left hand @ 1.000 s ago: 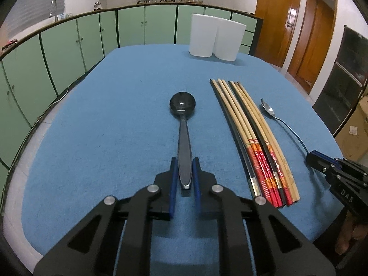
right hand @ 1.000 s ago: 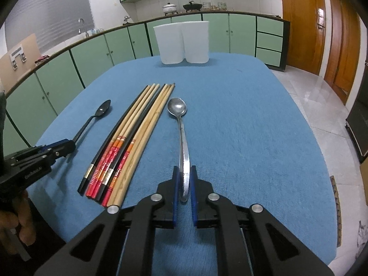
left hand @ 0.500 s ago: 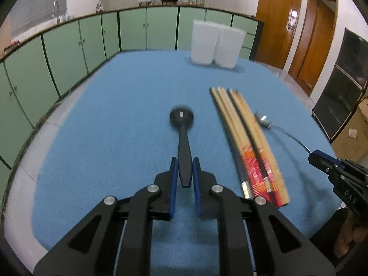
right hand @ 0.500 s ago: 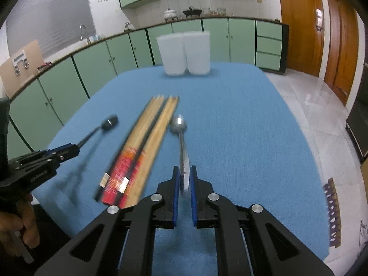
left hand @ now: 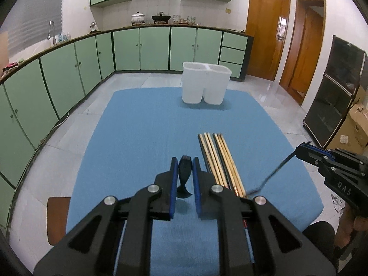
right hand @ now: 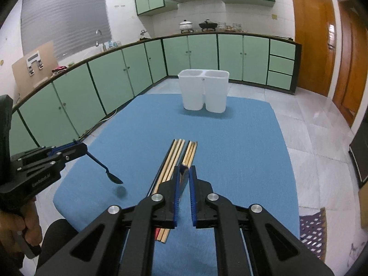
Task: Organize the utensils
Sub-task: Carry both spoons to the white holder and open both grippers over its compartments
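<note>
The left gripper (left hand: 184, 168) pinched the black spoon (right hand: 108, 172) by its handle, clear above the blue tablecloth (left hand: 142, 124); the right gripper (right hand: 184, 174) pinched the metal spoon (left hand: 271, 177) likewise; the chopsticks (right hand: 177, 158) lay on the cloth, the white twin-compartment holder (right hand: 203, 92) well beyond.

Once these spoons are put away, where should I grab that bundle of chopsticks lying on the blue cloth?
Probably the near ends of the chopsticks, coming from above with the jaws across the bundle: they lie flat and side by side on the blue cloth, tips pointing toward the white holder.
</note>
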The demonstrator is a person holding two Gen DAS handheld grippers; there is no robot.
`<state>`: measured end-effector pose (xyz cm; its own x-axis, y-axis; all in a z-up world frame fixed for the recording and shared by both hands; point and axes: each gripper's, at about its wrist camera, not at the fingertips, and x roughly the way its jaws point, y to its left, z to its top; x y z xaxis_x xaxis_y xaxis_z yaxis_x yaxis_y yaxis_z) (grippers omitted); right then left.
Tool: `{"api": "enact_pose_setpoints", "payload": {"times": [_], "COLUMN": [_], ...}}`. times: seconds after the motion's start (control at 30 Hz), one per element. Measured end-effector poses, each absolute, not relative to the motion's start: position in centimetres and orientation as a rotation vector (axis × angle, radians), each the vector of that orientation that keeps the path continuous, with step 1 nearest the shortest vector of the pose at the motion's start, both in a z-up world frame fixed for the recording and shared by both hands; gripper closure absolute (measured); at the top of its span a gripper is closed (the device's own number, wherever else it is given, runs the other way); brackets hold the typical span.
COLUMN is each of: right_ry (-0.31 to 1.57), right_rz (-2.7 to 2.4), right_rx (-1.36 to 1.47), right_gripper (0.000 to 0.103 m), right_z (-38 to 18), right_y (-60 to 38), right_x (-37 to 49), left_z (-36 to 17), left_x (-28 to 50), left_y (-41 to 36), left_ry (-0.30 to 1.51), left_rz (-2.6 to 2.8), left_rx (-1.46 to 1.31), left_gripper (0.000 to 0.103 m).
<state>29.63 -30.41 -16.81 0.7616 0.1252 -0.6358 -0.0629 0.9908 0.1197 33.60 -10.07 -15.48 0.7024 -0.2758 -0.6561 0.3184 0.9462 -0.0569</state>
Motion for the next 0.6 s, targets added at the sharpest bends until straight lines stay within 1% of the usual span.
{"api": "enact_pose_setpoints", "payload": {"times": [0.13, 0.33, 0.6], "right_ry": [0.706, 0.72, 0.719], "right_rz": [0.109, 0.124, 0.129], "right_rx": [0.067, 0.03, 0.012], "right_gripper": [0.096, 0.101, 0.101], "right_z": [-15.6, -13.8, -11.9], "right_y": [-30.6, -31.1, -31.5], "right_x": [29.9, 30.9, 32.9], "left_z": [-14.5, -12.8, -10.4], "left_x": [33.9, 34.0, 35.5], "left_y": [-10.0, -10.5, -11.8], "left_ry": [0.714, 0.686, 0.643], "left_rz": [-0.343, -0.367, -0.389], "left_rx": [0.061, 0.084, 0.123], "left_gripper": [0.091, 0.091, 0.091]}}
